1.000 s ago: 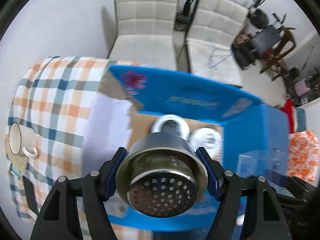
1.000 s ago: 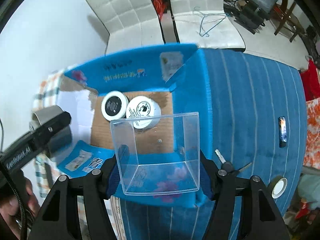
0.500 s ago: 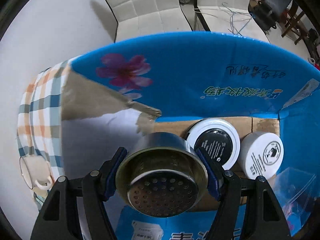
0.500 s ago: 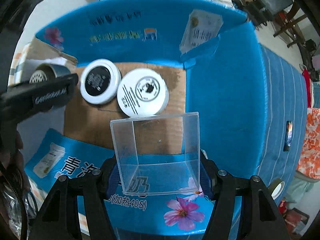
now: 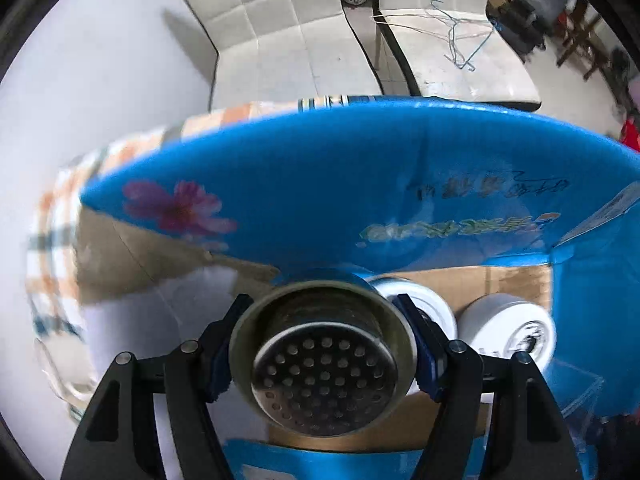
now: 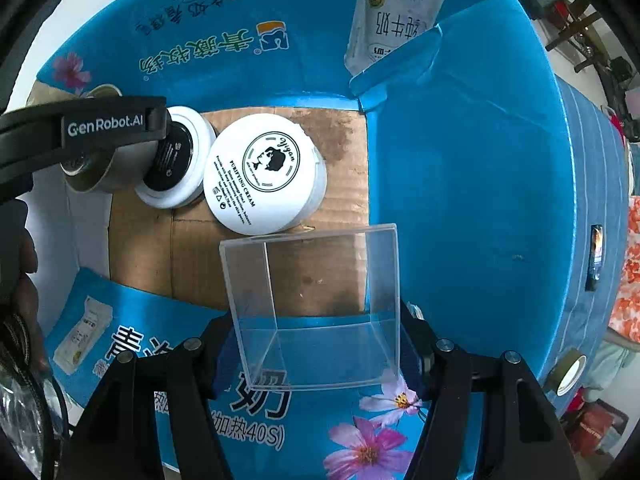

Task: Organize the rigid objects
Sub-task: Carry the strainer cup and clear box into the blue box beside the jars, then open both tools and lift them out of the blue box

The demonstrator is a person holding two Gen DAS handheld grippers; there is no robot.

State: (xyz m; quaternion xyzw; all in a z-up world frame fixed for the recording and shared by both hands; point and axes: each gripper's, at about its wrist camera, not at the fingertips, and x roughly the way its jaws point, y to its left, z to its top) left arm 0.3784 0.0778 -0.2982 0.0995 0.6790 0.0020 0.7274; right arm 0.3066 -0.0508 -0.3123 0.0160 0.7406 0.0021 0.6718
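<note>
A table under checked and blue-striped cloths carries an open blue carton (image 6: 460, 184) with a bare brown cardboard floor, white padded chairs (image 5: 288, 36) standing beyond it. Over that floor, at the carton's near side, the right gripper (image 6: 320, 354) is clamped on a clear plastic box (image 6: 316, 308), its open mouth facing the camera. At the carton's left end the left gripper (image 5: 322, 354) pinches a perforated steel strainer cup (image 5: 322, 360), which hangs just beside the black-lidded jar (image 6: 174, 158); the white cream jar (image 6: 264, 174) touches that jar on its far-from-strainer side. Both items look about ready to be set down (neither appears to rest on the cardboard yet). To do it well, I'd lower the strainer cup into the free strip left of the black-lidded jar without nudging it, and seat the clear plastic box flat in the carton's open near-right area before letting the fingers part.
</note>
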